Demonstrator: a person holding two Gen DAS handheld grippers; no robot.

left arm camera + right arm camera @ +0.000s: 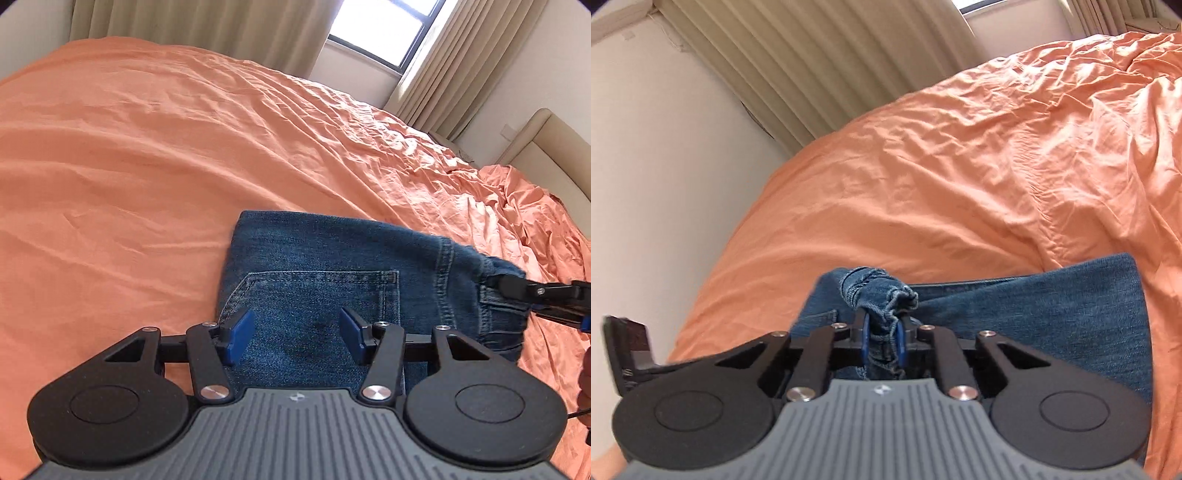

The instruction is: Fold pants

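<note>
The blue denim pants (332, 280) lie on the orange wrinkled bed sheet (147, 147) as a compact, roughly rectangular bundle, w/ a back pocket (317, 295) facing up, so I judge the folding is far along: the legs seem already doubled over and only a last fold or some tidying is left. The pictures do not show how many layers are in the stack, so I cannot tell exactly. The left gripper (297, 338) is above the near part of the bundle, approx. over the pocket; its blue pads (242, 332) stand apart, released, and the denim is below and between them but I cannot tell if they touch it. The right gripper (882, 334) is clenched on a bunched, frayed hem end of the pants (882, 291), which sticks out past the fingertips like a small roll. In the left wrist view this same gripper comes in from the right edge and bites the right side of the bundle near the seam. The remaining step, in my judgement, is to carry that pinched end over or lay it flat, then release.
</note>
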